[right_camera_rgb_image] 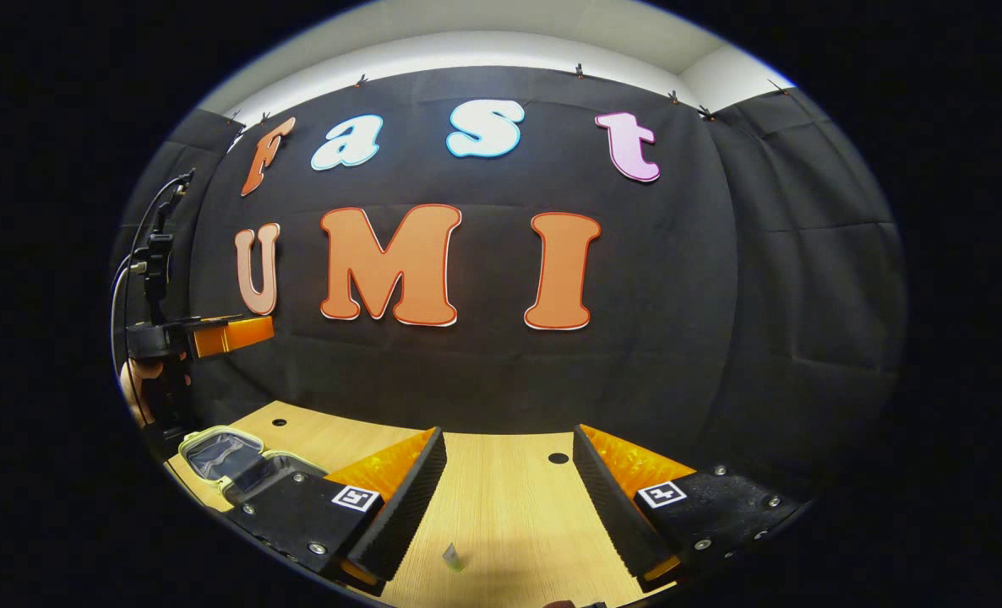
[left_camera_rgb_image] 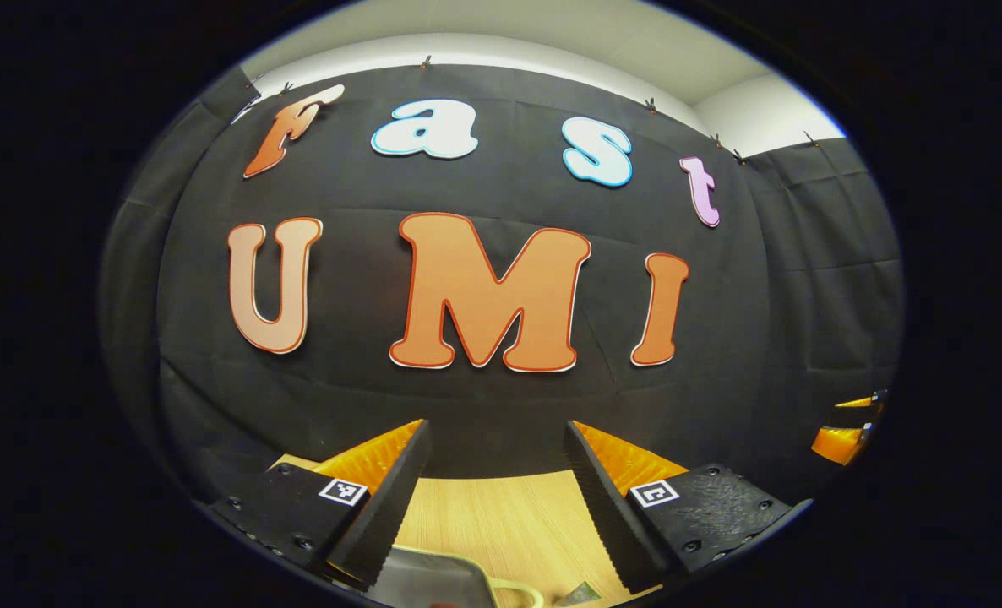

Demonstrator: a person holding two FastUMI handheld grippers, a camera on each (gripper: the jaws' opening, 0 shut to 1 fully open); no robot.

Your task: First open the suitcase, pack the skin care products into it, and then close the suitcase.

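Observation:
The small suitcase [right_camera_rgb_image: 214, 452], cream-rimmed with a grey lining, lies open on the wooden table [right_camera_rgb_image: 509, 507] at the left of the right gripper view. Its grey shell and cream handle [left_camera_rgb_image: 433, 584] sit just below my left gripper [left_camera_rgb_image: 497, 426], which hangs open and empty above the table. My right gripper [right_camera_rgb_image: 509, 431] is open too, with nothing between its fingers. A small greenish skin care tube [right_camera_rgb_image: 452, 556] lies on the table below and between its fingers. Another small greenish item [left_camera_rgb_image: 581, 594] shows at the bottom edge of the left gripper view.
A hand [right_camera_rgb_image: 133, 388] holds the left gripper [right_camera_rgb_image: 226, 333] above the suitcase, cables rising behind it. The right gripper [left_camera_rgb_image: 847, 426] shows at the far right of the left gripper view. The black cloth wall closes the back of the table, which has two round holes [right_camera_rgb_image: 558, 458].

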